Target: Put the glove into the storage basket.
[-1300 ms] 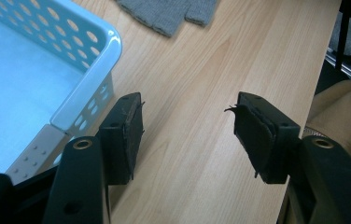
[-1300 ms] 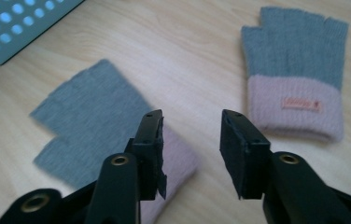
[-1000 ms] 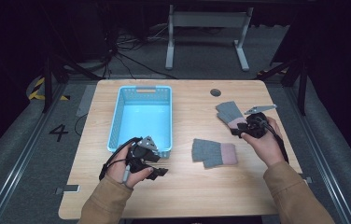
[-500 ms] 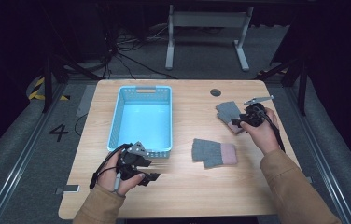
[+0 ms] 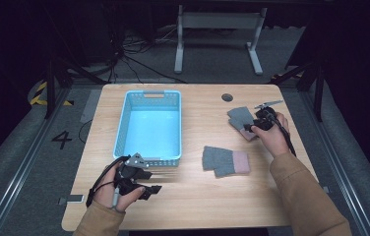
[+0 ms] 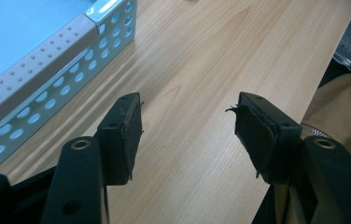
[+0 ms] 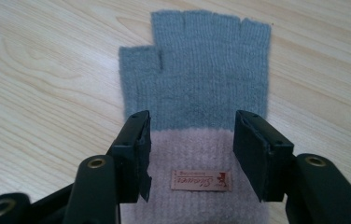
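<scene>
The right claw (image 7: 190, 154) hangs directly over the far glove (image 7: 197, 88) on the desk (image 7: 47, 70) — jaws just opened wide, straddling the pink cuff, nothing gripped. The glove's long axis runs straight ahead, fingers pointing away; the left claw (image 6: 187, 135), open and empty, sits well apart by the basket (image 6: 47, 60).

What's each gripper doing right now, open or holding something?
Left gripper: open, holding nothing.
Right gripper: open over the glove, jaws just been opening, not gripping.

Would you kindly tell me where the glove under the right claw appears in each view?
High view: the glove lies at the table's right side, just left of the right claw.
Right gripper view: centre, pink cuff between the open jaws.
Left gripper view: no glove here.
Shared landmark: the pale wooden table.
</scene>
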`<state>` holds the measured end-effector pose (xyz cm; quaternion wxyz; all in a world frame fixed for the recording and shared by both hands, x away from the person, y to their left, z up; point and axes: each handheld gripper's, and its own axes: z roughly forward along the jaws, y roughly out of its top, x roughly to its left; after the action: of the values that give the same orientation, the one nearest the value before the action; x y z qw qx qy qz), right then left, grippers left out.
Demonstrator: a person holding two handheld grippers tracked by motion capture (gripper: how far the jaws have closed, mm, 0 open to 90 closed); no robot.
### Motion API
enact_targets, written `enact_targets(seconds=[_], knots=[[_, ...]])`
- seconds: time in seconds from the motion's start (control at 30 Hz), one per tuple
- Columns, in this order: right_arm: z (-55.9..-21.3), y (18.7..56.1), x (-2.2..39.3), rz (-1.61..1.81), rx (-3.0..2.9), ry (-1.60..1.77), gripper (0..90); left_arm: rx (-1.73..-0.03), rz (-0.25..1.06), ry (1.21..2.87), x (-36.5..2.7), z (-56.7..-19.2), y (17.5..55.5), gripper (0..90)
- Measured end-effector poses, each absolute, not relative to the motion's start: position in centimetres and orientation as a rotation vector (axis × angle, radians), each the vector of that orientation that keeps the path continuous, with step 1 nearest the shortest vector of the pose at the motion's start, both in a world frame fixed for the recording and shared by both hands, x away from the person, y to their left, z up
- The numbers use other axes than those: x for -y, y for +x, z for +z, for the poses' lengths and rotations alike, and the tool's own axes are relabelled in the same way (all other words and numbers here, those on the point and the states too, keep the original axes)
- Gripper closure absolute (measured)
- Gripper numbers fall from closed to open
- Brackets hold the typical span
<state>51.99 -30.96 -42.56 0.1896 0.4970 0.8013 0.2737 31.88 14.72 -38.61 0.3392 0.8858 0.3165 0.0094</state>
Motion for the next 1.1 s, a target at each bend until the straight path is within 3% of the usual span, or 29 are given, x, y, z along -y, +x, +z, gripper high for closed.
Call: enact_targets(seconds=[0.3,0.63,1.1], knots=[[-43.3,52.4,31.0,0.736,-2.273,1.438,51.4,-0.824,0.024,2.308,-14.7,-38.6,31.8,41.9],[-42.8,52.2,30.5,0.636,-2.328,1.444,79.7,-0.808,0.019,2.310,-14.5,-38.6,31.9,41.9],[-41.0,50.8,30.7,0.698,-2.310,1.368,82.1,-0.786,0.013,2.305,-13.9,-38.4,32.3,41.9]])
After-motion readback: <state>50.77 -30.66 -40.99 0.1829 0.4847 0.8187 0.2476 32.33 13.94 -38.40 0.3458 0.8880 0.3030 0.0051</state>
